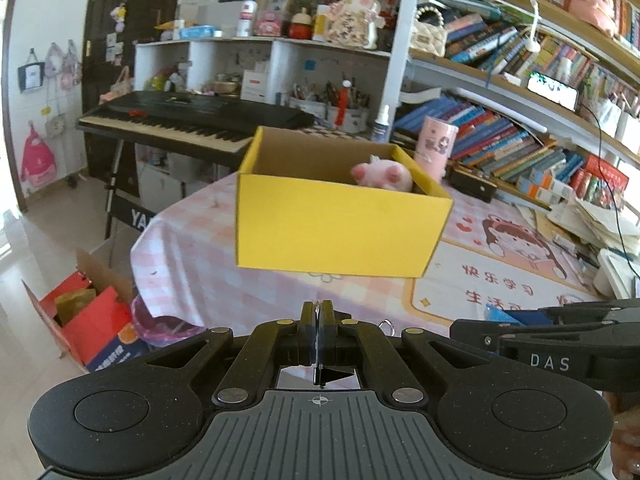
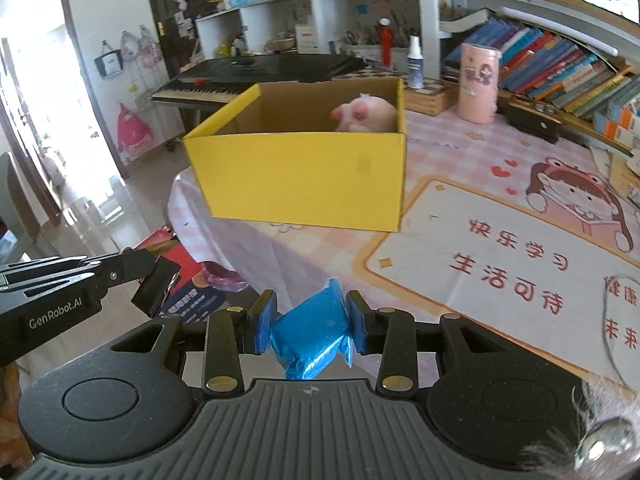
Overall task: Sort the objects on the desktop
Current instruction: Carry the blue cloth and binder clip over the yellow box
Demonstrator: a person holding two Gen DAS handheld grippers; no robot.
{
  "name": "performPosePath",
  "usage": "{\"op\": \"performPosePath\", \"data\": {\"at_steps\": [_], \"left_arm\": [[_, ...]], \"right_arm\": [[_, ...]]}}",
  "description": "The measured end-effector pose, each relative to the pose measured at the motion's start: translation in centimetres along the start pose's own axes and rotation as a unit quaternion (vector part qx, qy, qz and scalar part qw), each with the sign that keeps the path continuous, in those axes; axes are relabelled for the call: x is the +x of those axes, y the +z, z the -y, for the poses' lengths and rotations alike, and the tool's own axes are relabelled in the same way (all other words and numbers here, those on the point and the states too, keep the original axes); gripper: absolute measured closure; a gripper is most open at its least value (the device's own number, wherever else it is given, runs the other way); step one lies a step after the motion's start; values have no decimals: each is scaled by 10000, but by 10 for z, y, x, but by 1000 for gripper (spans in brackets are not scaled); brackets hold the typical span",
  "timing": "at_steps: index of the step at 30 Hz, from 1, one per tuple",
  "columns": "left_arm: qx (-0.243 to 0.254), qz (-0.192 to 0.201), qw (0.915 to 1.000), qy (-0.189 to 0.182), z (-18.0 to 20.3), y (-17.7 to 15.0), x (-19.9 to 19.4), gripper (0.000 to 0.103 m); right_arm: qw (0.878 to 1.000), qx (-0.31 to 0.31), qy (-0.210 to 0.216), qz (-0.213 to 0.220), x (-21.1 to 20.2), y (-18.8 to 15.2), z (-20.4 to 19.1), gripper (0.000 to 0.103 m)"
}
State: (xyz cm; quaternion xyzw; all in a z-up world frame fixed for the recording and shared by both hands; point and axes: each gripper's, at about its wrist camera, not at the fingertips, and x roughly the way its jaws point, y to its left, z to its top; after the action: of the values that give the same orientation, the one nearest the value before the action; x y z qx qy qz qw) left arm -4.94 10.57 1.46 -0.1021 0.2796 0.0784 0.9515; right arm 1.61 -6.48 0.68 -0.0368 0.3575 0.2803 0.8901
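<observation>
A table (image 2: 320, 248) under a pink checked cloth carries an open yellow box (image 2: 304, 172) straight ahead of both pairs of jaws, a printed cartoon mat (image 2: 520, 264) ahead and to their right, and a pink cylinder (image 2: 478, 82) farther off, beyond the box to the right.

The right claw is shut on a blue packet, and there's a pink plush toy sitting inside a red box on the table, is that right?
Not quite: the box is yellow, not red, as the right wrist view shows. The rest holds: the right claw is shut on a blue packet, and a pink plush toy sits inside the box on the table.
</observation>
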Motion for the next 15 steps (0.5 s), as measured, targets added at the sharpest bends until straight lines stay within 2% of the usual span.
{"op": "performPosePath", "data": {"at_steps": [15], "left_arm": [[14,428,9991,1,4,35,11,103]], "right_arm": [[9994,-170,128,279,4,27,-3,68]]}}
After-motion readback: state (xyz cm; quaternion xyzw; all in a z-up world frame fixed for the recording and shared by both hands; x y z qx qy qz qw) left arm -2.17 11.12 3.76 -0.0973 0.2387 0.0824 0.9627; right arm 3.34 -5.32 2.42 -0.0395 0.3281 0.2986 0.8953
